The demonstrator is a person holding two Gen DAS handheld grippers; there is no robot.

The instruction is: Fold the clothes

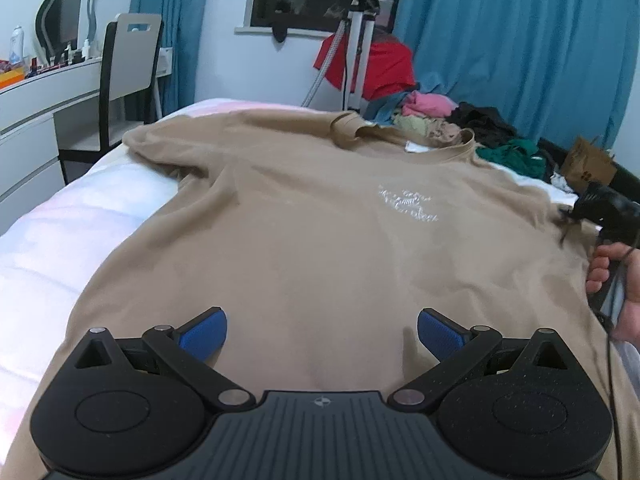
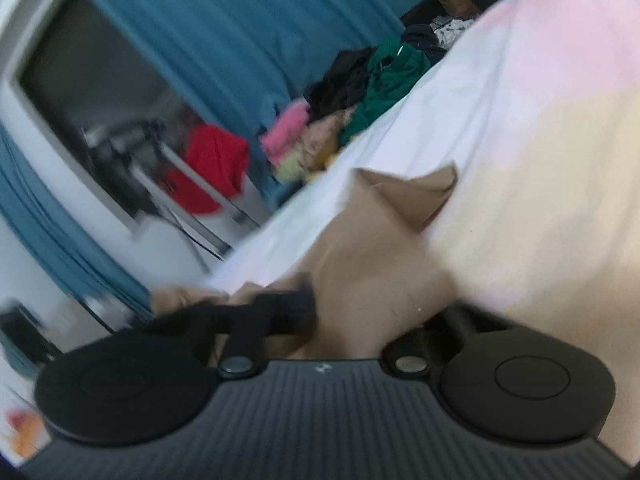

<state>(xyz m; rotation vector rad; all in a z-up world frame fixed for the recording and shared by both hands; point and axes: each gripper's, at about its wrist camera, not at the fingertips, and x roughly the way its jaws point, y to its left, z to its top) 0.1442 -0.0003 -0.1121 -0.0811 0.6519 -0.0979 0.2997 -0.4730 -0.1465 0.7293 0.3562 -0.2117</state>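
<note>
Gaping left fingers (image 1: 322, 334) above tan shirt (image 1: 320, 240), right fingers (image 2: 360, 320) seemingly pinching sleeve

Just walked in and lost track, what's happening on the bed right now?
A person is folding a tan T-shirt spread face up on the bed. The left claw hovers open over the shirt's lower part. The right claw is shut on the sleeve at the shirt's right side. A pile of clothes waits behind.

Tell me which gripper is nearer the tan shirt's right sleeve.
Right. The right gripper has its fingers closed on the tan shirt at that sleeve; the left gripper hovers open over the shirt's lower middle.
</note>
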